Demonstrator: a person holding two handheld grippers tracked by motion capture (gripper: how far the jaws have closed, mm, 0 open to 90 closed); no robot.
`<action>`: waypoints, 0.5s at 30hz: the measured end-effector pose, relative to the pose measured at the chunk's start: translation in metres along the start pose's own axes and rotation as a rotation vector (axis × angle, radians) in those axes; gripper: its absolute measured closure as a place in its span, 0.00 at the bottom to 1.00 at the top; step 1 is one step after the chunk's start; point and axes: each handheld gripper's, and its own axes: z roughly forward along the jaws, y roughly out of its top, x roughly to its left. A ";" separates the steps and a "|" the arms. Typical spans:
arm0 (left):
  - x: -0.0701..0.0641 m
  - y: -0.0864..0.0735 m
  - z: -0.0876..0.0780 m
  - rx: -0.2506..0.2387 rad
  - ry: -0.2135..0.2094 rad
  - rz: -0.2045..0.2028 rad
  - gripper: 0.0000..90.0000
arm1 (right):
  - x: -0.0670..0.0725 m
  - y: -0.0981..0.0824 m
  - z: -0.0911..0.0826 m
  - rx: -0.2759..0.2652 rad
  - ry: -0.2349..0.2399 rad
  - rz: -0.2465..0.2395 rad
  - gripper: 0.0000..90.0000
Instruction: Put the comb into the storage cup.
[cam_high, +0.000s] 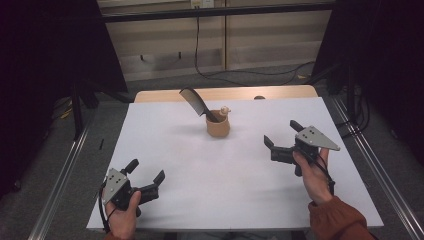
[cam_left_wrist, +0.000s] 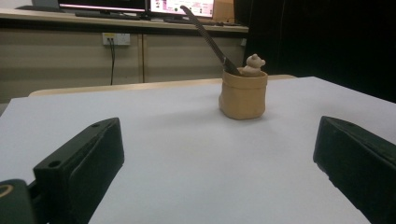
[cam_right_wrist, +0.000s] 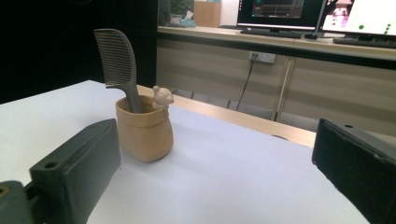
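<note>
Matt tan pot (cam_right_wrist: 144, 134), dark plastic comb (cam_right_wrist: 119, 60), smooth white table (cam_high: 210, 170).

Left tongs (cam_high: 146, 174) resting low at seven o'clock, jaws gaping wide, right tongs (cam_high: 281, 136) hovering at four o'clock, jaws spread, both hands gripping from behind

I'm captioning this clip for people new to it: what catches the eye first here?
A tan pot stands toward the far middle of the white table, with a dark comb leaning out of it and a small figure on its rim. Nearer, the left gripper and right gripper are open, apart from it.
</note>
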 end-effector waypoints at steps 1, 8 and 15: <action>0.000 0.000 0.000 0.000 0.001 0.001 0.02 | 0.000 0.000 -0.002 0.001 -0.007 -0.008 0.00; -0.001 0.000 -0.002 -0.001 0.001 0.006 0.02 | -0.002 -0.005 -0.019 -0.003 -0.026 -0.020 0.00; -0.001 0.000 -0.004 -0.008 0.010 0.009 0.03 | -0.007 -0.011 -0.035 -0.004 -0.058 -0.007 0.00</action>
